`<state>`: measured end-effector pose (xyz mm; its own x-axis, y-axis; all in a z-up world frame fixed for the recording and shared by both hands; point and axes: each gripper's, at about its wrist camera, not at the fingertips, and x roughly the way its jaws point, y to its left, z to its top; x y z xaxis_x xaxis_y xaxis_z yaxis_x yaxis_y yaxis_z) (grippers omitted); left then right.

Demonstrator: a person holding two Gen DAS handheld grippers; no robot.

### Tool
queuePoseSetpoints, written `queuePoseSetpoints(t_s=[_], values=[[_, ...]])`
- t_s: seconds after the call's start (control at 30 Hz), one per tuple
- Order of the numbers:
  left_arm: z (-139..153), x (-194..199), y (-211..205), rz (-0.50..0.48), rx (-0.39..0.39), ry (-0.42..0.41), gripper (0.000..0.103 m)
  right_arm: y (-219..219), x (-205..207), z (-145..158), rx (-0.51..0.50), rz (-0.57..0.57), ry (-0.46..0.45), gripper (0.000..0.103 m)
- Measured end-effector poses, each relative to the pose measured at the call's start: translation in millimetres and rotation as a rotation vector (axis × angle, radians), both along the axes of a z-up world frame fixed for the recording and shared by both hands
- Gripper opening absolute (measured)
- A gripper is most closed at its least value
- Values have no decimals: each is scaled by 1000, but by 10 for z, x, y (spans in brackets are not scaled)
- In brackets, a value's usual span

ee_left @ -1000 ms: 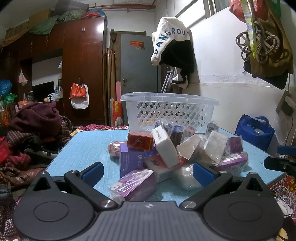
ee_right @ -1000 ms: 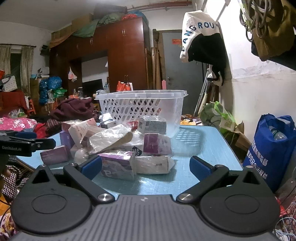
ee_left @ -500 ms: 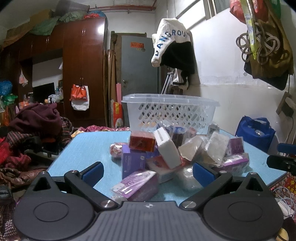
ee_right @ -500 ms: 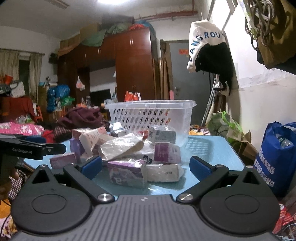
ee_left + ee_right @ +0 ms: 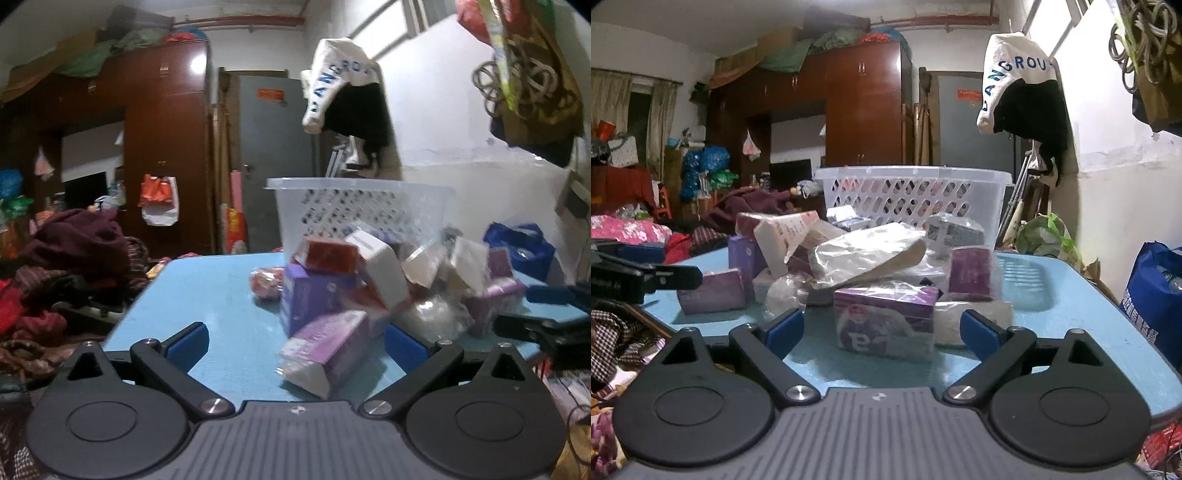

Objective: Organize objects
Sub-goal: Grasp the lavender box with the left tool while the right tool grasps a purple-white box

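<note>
A pile of wrapped boxes and packets lies on the blue table [image 5: 207,295]. A white plastic basket [image 5: 362,210] stands behind the pile and also shows in the right wrist view [image 5: 912,192]. My left gripper [image 5: 293,341] is open, and a purple packet [image 5: 325,350] lies between its fingers at the table's near edge. My right gripper [image 5: 882,330] is open, and a purple box [image 5: 886,325] sits between its fingers. The other gripper shows at the frame edge in each view, the right one [image 5: 546,314] and the left one [image 5: 639,273].
A heap of clothes [image 5: 66,266] lies left of the table. A blue bag [image 5: 1156,291] stands on the floor to the right. A dark wardrobe [image 5: 857,110] and a grey door [image 5: 273,155] are behind. Clothes and bags hang on the right wall [image 5: 443,110].
Both grippers have moved closer to the pile. The purple packet and the purple box now sit between their open fingers. The left view is blurred by motion.
</note>
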<state>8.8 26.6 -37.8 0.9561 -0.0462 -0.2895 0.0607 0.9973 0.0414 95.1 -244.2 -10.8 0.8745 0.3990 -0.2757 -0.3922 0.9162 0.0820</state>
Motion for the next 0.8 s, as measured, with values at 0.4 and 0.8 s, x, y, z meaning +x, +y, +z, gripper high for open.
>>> queuePoseSetpoints(t_s=[0.4,0.8], values=[[-157,133,-133,-42,24,6,61,-64,41,-81,-2,-11,0,67],[-10,7,-86,-34,-2,-40,58,-333,-107,-5,-15,-34,62,67]])
